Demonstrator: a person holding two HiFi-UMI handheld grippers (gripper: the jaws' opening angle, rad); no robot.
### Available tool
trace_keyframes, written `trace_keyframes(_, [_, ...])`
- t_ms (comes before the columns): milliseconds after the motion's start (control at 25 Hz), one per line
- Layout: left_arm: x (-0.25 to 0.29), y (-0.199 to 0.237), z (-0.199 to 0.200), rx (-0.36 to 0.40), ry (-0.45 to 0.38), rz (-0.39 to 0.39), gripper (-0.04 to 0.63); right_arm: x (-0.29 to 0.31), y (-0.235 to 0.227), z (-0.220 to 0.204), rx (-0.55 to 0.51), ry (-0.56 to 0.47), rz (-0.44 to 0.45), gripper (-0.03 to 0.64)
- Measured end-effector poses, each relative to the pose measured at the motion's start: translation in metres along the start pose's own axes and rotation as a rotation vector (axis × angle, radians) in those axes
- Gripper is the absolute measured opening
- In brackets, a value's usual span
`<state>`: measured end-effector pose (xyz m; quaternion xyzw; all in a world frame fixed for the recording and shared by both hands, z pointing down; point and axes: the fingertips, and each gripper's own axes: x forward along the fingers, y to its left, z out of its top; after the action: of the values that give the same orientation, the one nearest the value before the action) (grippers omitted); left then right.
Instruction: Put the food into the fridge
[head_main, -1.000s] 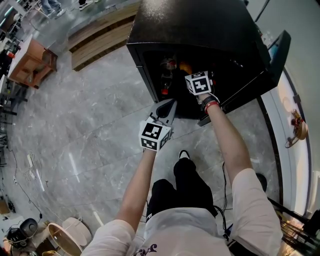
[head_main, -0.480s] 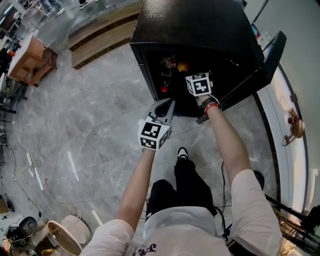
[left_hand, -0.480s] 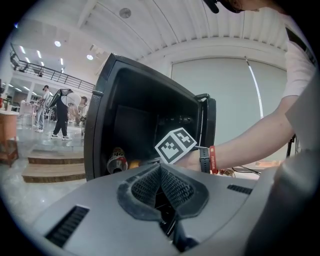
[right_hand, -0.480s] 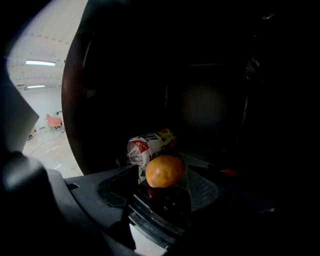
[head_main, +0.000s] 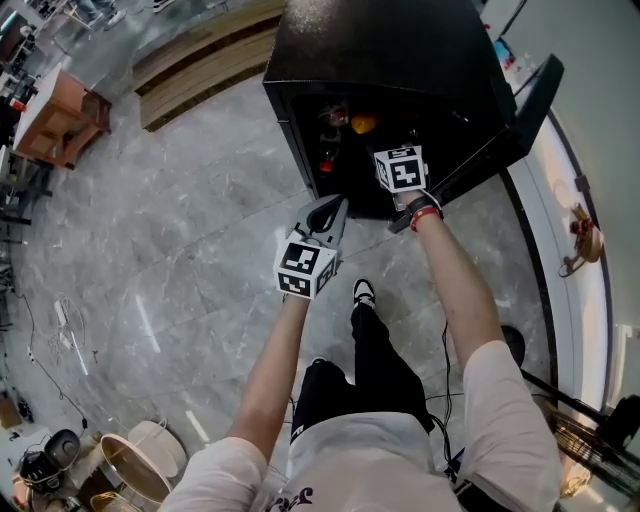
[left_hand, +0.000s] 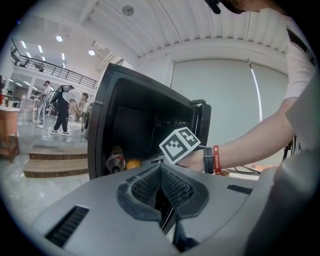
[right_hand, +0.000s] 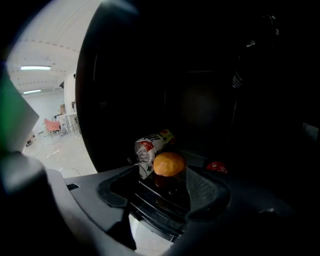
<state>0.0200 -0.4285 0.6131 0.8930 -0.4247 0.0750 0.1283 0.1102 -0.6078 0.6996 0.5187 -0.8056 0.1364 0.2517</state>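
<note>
While the right gripper (right_hand: 162, 187) gapes empty at the open black fridge (head_main: 380, 50), orange (right_hand: 169, 164) on its shelf just ahead, left gripper (left_hand: 160, 175) closed on nothing, outside.

Likely lab hall, mezzanine (left_hand: 50, 75), marble floor (head_main: 170, 250)

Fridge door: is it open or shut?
Open. The door stands swung out, and an orange shows inside.
</note>
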Motion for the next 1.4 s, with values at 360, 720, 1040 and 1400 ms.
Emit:
trace_keyframes(360, [-0.029, -0.01, 0.019, -0.015, 0.023, 0.003, 0.017, -0.032, 0.016, 0.007, 0.027, 0.015, 0.007, 0.302])
trace_keyframes(720, [-0.056, -0.02, 0.033, -0.004, 0.061, -0.002, 0.018, -0.064, 0.037, 0.006, 0.074, 0.025, 0.013, 0.296])
trace_keyframes(1040, [-0.077, -0.021, 0.041, -0.011, 0.06, 0.006, 0.018, -0.097, 0.051, -0.001, 0.057, 0.043, 0.014, 0.282])
trace_keyframes(1400, [-0.091, -0.027, 0.044, -0.001, 0.059, 0.0, 0.018, -0.128, 0.055, -0.006, 0.053, 0.045, 0.003, 0.259])
